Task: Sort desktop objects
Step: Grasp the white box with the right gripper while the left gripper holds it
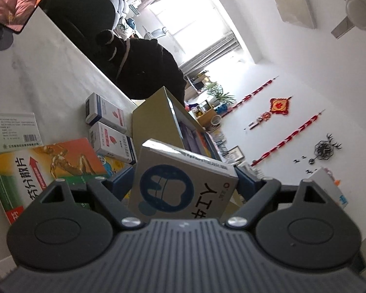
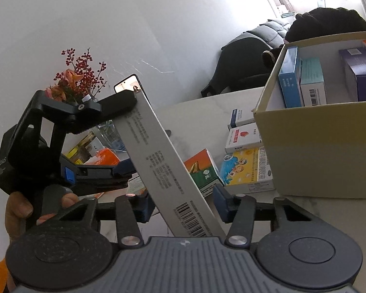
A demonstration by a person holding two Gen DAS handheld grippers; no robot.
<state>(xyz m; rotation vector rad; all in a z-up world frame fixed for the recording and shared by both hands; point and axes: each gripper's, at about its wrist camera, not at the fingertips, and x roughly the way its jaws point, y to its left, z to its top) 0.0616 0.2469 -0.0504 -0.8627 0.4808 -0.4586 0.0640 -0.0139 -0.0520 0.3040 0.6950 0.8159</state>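
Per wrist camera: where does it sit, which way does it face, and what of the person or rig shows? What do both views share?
Left wrist: on the left gripper, rolled sideways, looking across the table into the room; the gripper clamps a grey box.
Right wrist: on the right gripper, facing the cardboard carton; the gripper flanks that box's lower end; the person's hand shows, holding the left gripper.
Shared: grey box, carton, medicine packs.

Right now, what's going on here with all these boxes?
A person is sorting medicine boxes. The left gripper is clamped on a flat grey box, holding it tilted above the table. Its barcoded lower end sits between the right gripper fingers, which do not seem to press it, so it looks like a handover. Some boxes stand in the cardboard box; others lie beside it.
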